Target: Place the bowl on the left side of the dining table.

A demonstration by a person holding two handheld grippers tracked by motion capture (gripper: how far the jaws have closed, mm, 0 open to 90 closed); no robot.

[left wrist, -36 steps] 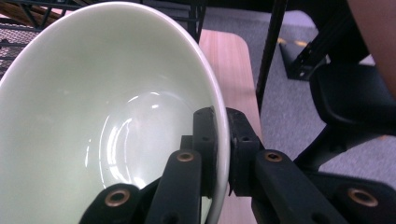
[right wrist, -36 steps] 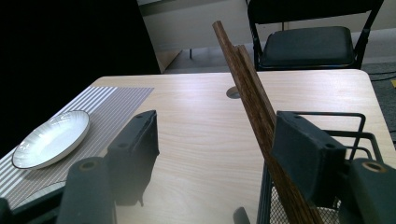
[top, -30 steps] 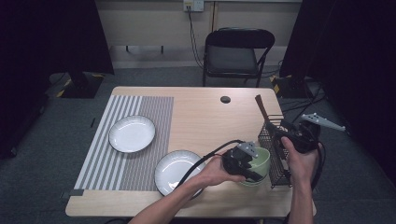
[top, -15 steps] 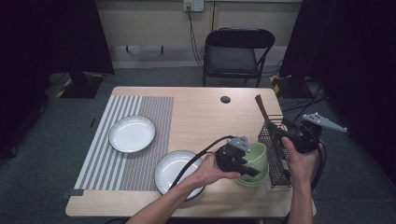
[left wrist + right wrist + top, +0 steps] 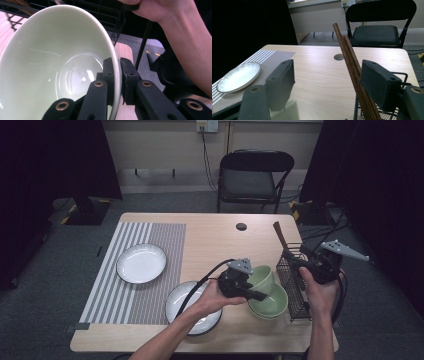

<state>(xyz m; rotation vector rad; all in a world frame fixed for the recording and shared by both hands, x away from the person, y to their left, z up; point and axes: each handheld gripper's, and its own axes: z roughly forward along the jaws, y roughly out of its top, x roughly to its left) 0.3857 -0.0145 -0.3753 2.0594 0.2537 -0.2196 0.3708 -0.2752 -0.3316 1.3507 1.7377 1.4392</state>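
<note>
High view: left gripper (image 5: 257, 292) sits lower centre of the frame, its jaws clamped narrow on the rim of a green bowl (image 5: 262, 276), one jaw inside the wall, one outside. That bowl is tilted and raised above a second green bowl (image 5: 272, 305) resting on the table (image 5: 215, 235) just below and right of it; whether the two touch is not clear. Left gripper view: the held bowl (image 5: 55, 62) takes the left and centre, pale glossy inside facing the camera, rim pinched between the black pads near lower centre; the other hand (image 5: 160, 12) shows at upper right. Right gripper (image 5: 300, 267) is at right of the high view, beside a black wire rack (image 5: 292, 290) at the table's right edge, jaws standing wide with nothing pressed between them. Right gripper view: brown chopsticks (image 5: 352, 65) rise slanted from the rack (image 5: 397, 75) between the spread jaws, closer to the right-hand one. A white plate (image 5: 141, 263) lies on the striped mat (image 5: 150, 232) at centre left; another plate (image 5: 187, 305) lies lower down, partly under the left forearm. A black chair (image 5: 252, 175) stands behind the table, top centre.
</note>
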